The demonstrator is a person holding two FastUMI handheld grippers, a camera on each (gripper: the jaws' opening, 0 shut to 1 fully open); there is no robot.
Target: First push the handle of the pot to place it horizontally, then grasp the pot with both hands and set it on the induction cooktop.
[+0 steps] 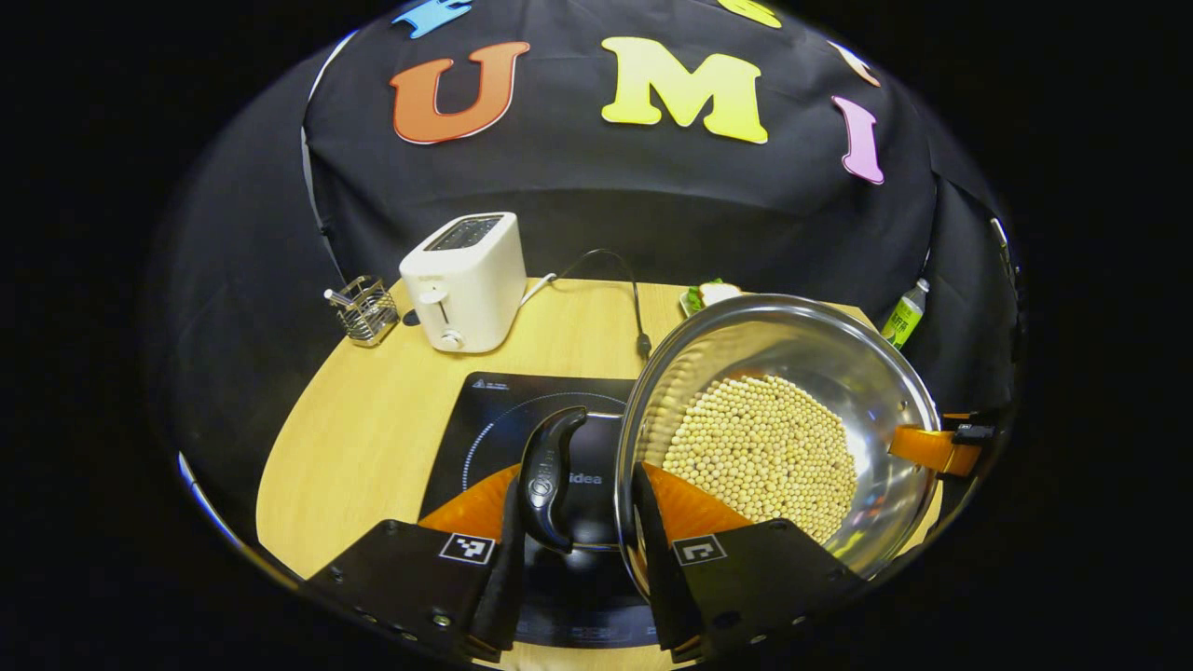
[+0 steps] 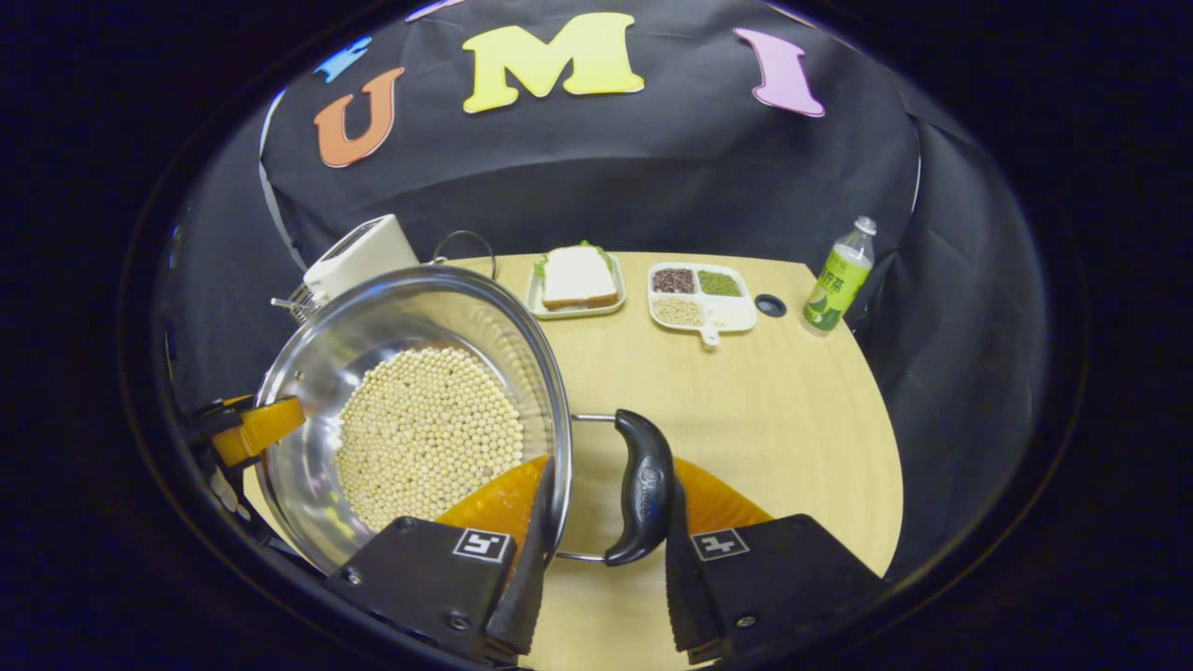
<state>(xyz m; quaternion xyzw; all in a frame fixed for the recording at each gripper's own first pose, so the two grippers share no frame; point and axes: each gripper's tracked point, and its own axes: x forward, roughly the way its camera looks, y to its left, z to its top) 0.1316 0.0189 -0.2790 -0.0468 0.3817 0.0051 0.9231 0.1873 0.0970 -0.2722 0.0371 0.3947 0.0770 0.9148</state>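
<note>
- Pot (image 1: 774, 419) is up in both grippers, steel, bottom covered with pale beans (image 1: 760, 457)
- left gripper (image 1: 573, 550): fingers straddle the pot's left handle (image 1: 550, 475); the near one looks to touch the grip, the other sits at the pot wall. Narrow opening, probably clamped, but can't confirm both press on the handle
- right gripper (image 2: 606, 550): fingers either side of the right handle (image 2: 643, 489), one at the pot rim side, one just beside the black grip. Same story, contact not clear
- Both handles lie level, so the push-flat step reads as done
- Two-handed grasp looks done or close to it
- In the left gripper view the induction cooktop (image 1: 485, 419) sits under the left handle and left part of the pot; right part of the pot appears to hang past it over the table (image 1: 354, 438)
- Can't tell if the pot base is touching down or off the surface
- Left to do, as I judge it: shift pot left to centre on the cooktop ring, lower, let go
- Toaster (image 1: 466, 280) far left, sandwich plate (image 2: 576, 280) and bottle (image 2: 839, 275) far side, all well apart from the pot
</note>
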